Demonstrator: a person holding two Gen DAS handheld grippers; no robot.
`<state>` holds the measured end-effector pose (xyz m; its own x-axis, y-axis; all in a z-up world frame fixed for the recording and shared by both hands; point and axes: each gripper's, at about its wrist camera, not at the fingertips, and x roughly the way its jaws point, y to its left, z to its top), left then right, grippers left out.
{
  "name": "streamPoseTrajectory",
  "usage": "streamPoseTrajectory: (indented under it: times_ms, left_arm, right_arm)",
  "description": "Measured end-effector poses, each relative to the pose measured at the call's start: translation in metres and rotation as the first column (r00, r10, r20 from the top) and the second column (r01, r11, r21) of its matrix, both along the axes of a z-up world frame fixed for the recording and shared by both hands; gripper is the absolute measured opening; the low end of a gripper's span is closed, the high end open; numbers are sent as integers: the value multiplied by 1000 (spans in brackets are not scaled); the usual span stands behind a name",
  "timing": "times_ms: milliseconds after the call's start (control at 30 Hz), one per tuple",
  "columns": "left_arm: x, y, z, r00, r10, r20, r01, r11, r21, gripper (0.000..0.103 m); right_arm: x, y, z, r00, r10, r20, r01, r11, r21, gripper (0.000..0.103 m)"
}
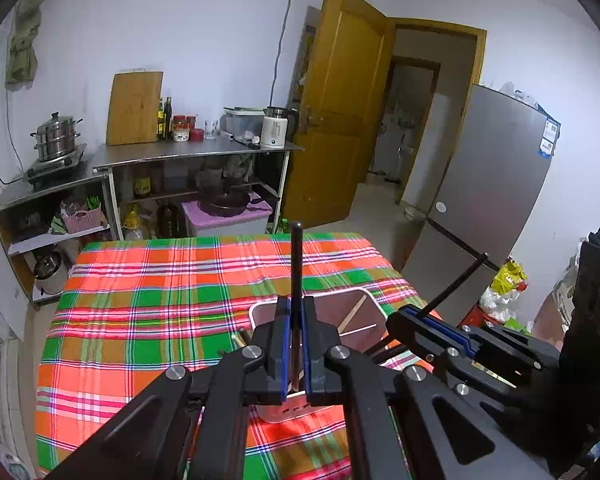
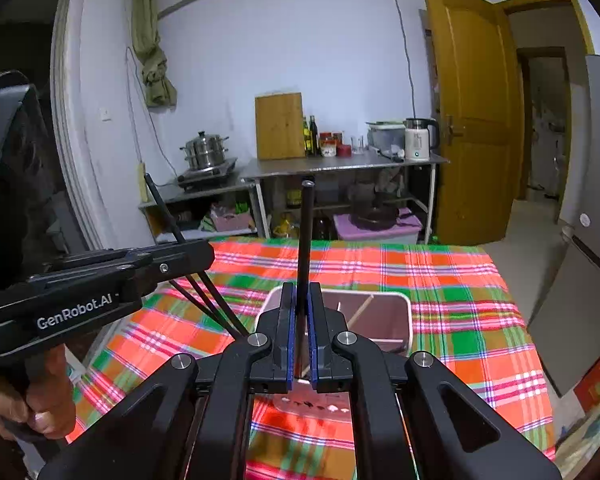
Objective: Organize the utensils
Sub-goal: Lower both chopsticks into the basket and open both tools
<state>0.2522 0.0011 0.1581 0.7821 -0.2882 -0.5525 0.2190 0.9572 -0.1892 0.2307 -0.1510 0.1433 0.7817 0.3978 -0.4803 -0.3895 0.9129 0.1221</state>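
Left wrist view: left hand-held gripper [image 1: 296, 344] clamps an upright black chopstick [image 1: 297, 264] over the white utensil holder [image 1: 370, 300] on the plaid table [image 1: 160, 300]. Right hand-held gripper [image 2: 300, 336] likewise grips a black chopstick [image 2: 306, 232] there.

Bare plaid tablecloth [image 1: 140, 300] all around; white holder [image 2: 408, 320] obstructing near centre.

A tablecloth [image 1: 140, 300] checked in orange-red, green and white fills the lower frame. Black grippers with blue finger pads [image 1: 285, 344] hold black chopsticks [image 1: 297, 264]. Centre: a white-rimmed container [image 2: 410, 320]. Right: a yellow-brown door [image 1: 340, 112].
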Motion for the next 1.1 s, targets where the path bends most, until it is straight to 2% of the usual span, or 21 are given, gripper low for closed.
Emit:
streamPoseTrajectory:
  times_ms: [400, 533, 633, 800, 933, 1100]
  left_arm:
    - [16, -4, -45, 995, -19, -99, 19, 1000, 4, 5]
    - [17, -2, -52, 993, -19, -114, 20, 1000, 1, 5]
    - [12, 0, -50, 994, -16, -105, 16, 1000, -3, 6]
    - [-1, 4, -39, 998, -2, -66, 3, 1000, 7, 6]
    - [-13, 8, -26, 1000, 2, -31, -2, 1000, 5, 13]
    - [-35, 11, -8, 1000, 13, 15, -13, 1000, -6, 16]
  right_arm:
    - [16, 0, -31, 996, -2, -92, -1, 999, -32, 5]
    - [20, -4, -37, 992, 4, -127, -7, 1000, -25, 6]
    - [17, -8, -33, 993, -1, -119, -1, 1000, -15, 13]
    - [9, -14, -22, 996, -2, -87, 1, 1000, -17, 13]
    - [-4, -18, -11, 999, -3, -53, 3, 1000, -11, 13]
    - [-22, -26, 2, 1000, -7, -13, 7, 1000, -2, 14]
